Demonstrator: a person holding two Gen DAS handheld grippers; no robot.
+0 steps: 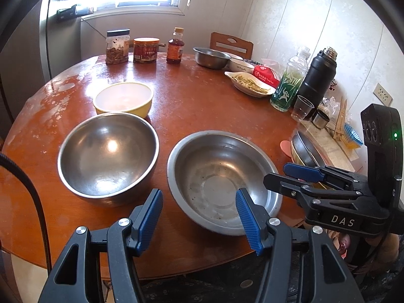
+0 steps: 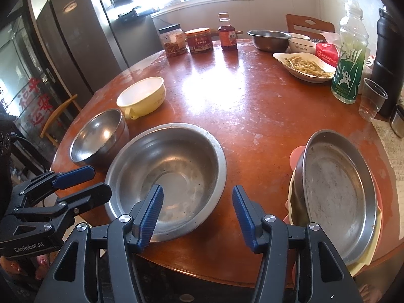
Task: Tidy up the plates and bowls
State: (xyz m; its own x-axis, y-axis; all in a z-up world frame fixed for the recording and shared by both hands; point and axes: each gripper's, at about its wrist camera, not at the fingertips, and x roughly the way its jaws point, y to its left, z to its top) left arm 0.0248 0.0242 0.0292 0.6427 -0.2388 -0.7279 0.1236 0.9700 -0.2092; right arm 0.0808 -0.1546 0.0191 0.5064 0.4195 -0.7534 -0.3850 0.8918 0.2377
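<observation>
Hovering open and empty, both grippers (image 1: pixel 199 214) (image 2: pixel 197 213) flank the wide steel bowl (image 2: pixel 166 176).

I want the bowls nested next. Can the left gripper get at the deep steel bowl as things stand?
Probably yes. The left gripper is open and empty, and the deep steel bowl sits just ahead to its left with bare table between. The wide steel bowl is beside it, not in the way.

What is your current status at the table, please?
Left gripper and right gripper both open, empty. Wide steel bowl sits below them, near table edge. Deep steel bowl beside it; plate stack to the right. Nothing blocking.
</observation>
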